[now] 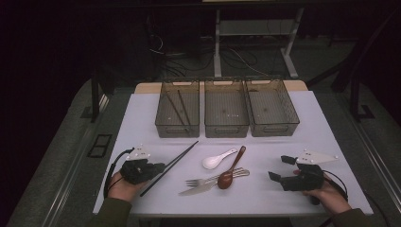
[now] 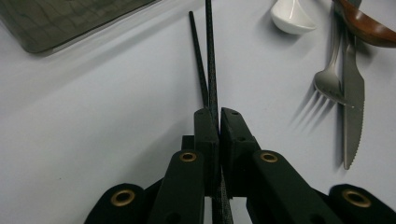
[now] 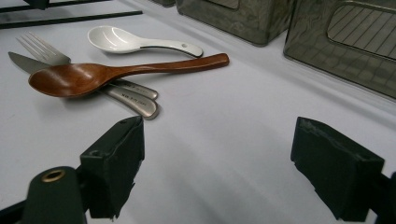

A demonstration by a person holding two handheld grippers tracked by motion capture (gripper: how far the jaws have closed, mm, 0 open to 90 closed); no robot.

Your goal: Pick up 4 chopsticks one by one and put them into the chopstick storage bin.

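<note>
We see the left gripper (image 1: 158, 167) low at the near left of the white table (image 1: 142, 118), its jaws clamped tight on a black chopstick (image 2: 212, 70) that runs out ahead of them; in the left gripper view a second chopstick (image 2: 198, 60) lies just beside the first on the cloth, and we cannot tell whether it is pinched too. Both sticks slant away toward the leftmost of three grey bins (image 1: 178, 109) at the far edge, which already holds two dark sticks. The right gripper (image 1: 280, 169) rests at the near right with its jaws spread wide and nothing between them. Between the two hands lie a white spoon (image 1: 217, 160), a wooden spoon (image 1: 230, 170) resting across a fork (image 1: 208, 179) and a knife (image 1: 198, 189)
</note>
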